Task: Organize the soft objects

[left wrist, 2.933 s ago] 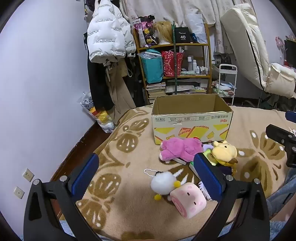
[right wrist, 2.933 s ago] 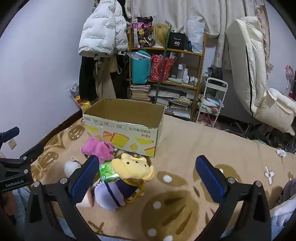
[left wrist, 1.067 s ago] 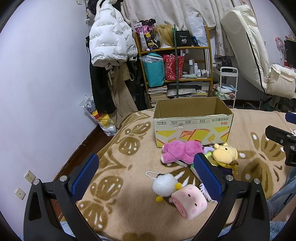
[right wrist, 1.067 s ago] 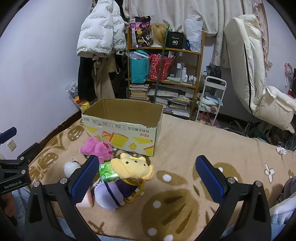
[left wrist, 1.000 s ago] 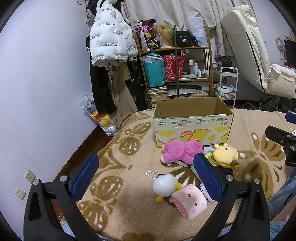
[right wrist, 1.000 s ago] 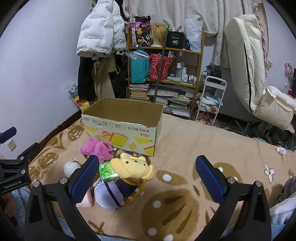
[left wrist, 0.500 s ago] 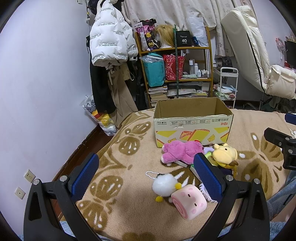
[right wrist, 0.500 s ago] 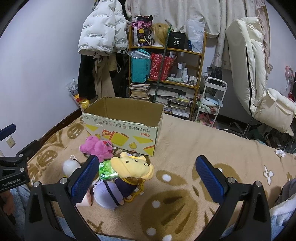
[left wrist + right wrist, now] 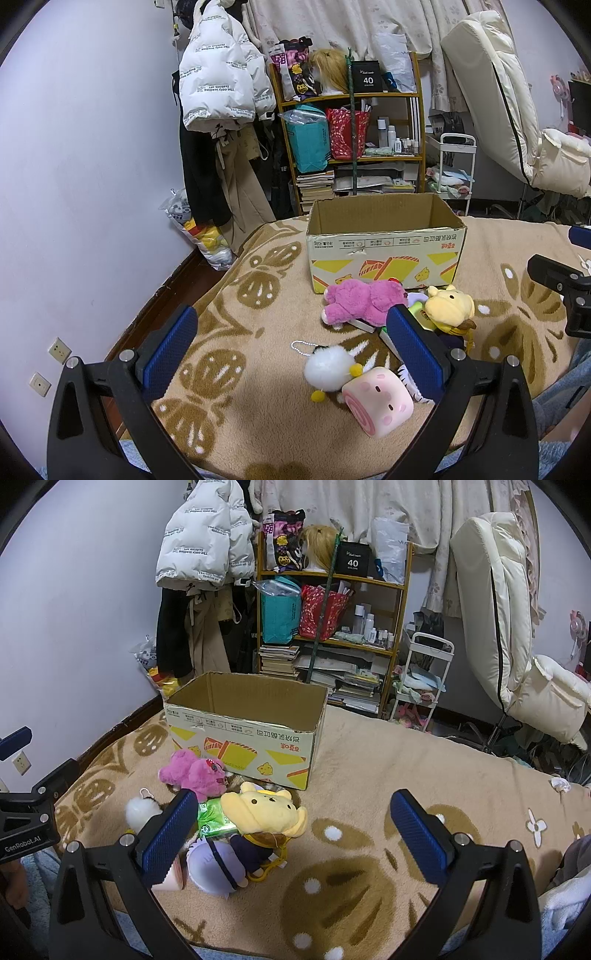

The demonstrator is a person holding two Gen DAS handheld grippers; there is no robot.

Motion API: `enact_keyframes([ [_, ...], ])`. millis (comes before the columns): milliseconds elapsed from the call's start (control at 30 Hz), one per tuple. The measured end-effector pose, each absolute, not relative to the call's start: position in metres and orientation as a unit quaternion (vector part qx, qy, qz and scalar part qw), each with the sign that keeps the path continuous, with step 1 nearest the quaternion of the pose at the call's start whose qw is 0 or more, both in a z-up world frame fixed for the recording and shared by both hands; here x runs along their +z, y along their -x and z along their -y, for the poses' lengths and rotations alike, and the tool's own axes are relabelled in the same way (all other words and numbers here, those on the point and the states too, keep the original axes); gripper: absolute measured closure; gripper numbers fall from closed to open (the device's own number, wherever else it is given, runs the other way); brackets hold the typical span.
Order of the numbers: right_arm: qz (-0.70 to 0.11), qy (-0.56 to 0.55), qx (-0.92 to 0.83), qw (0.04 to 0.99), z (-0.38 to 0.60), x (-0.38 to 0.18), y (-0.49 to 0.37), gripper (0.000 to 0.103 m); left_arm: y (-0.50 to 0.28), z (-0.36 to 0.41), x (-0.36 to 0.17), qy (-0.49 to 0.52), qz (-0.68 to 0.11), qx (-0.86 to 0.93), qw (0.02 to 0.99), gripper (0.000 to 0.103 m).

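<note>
Both grippers hover wide and empty above the blanket, nothing picked yet.

We hold the left gripper spread wide over the near left of the toy cluster, and the right gripper equally wide over bare blanket just right of it. The toys lie in front of the open cardboard box, which looks empty: pink plush nearest its wall, yellow plush beside it, white pom-pom and pink roll cushion nearer us. We judge this the start; next we must lower one gripper around a toy, likely the pom-pom, and close gently.
</note>
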State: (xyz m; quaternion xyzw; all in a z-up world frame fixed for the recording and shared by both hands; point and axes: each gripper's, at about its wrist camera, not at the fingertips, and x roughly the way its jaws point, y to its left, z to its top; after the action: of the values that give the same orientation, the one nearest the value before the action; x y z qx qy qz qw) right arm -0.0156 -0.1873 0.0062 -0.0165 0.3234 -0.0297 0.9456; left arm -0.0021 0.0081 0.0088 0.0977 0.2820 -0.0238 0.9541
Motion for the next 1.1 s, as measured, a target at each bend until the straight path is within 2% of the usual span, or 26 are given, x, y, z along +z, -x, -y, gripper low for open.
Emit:
enact_keyframes([
  [700, -0.326, 0.017, -0.029, 0.945, 0.187, 0.005, 0.015, 0.000, 0.002, -0.005, 0.001, -0.103, -0.289, -0.025, 0.951, 0.002],
  [1100, -0.350, -0.003, -0.020, 0.936, 0.190, -0.007, 0.010, 0.000, -0.013, 0.001, -0.016, -0.095, -0.343, -0.049, 0.933, 0.002],
])
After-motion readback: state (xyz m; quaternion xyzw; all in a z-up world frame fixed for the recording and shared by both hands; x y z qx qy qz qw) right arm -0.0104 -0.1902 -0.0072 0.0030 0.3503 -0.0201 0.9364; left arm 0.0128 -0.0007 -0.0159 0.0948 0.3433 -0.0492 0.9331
